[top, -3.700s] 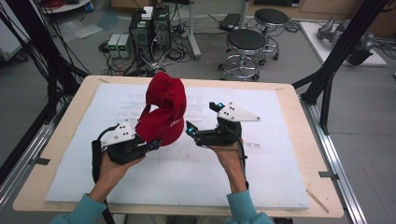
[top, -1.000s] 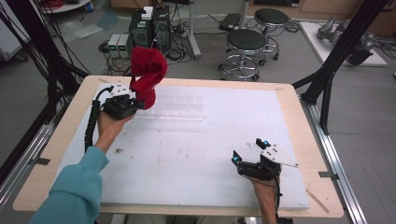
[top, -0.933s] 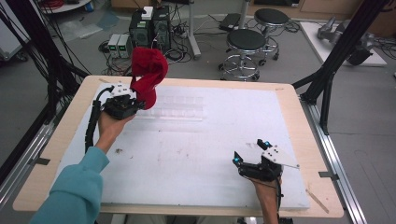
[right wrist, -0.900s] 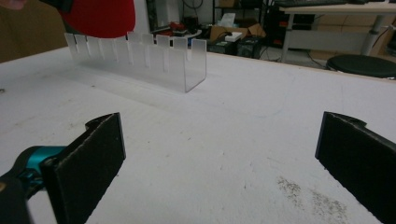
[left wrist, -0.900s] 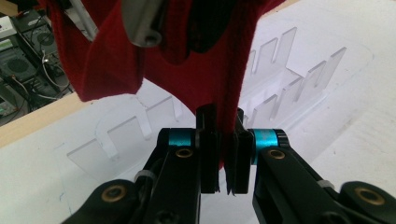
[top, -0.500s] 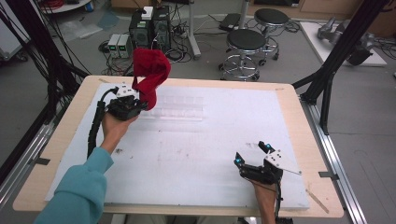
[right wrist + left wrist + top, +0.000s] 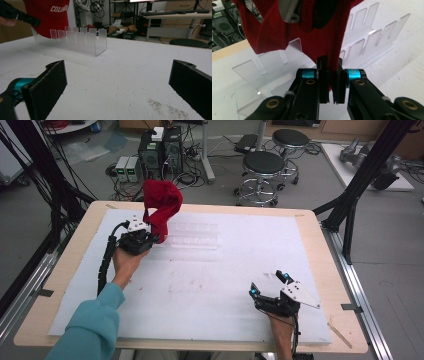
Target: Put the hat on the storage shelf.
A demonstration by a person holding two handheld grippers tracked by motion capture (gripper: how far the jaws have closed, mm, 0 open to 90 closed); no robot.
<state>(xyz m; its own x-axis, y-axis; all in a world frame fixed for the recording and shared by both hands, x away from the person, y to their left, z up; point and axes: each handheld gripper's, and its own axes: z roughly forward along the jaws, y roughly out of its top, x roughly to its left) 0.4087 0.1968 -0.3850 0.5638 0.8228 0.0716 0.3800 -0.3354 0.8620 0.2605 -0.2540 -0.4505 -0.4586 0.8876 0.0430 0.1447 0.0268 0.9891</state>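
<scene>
The left gripper [image 7: 150,239], jaws clamped on the red cap [image 7: 161,207], is easing it nearer over the clear rack [image 7: 195,235] by the tabletop's far-left corner, likely to hang it, while the right gripper [image 7: 270,287], wide open and empty, is resting near the front-right edge.

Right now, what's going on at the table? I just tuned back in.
A person works two handheld grippers. The left gripper is shut on a red cap, holding it up at the left end of a clear slotted rack near the table's far side. The right gripper rests open and empty near the front edge of the white mat.
</scene>
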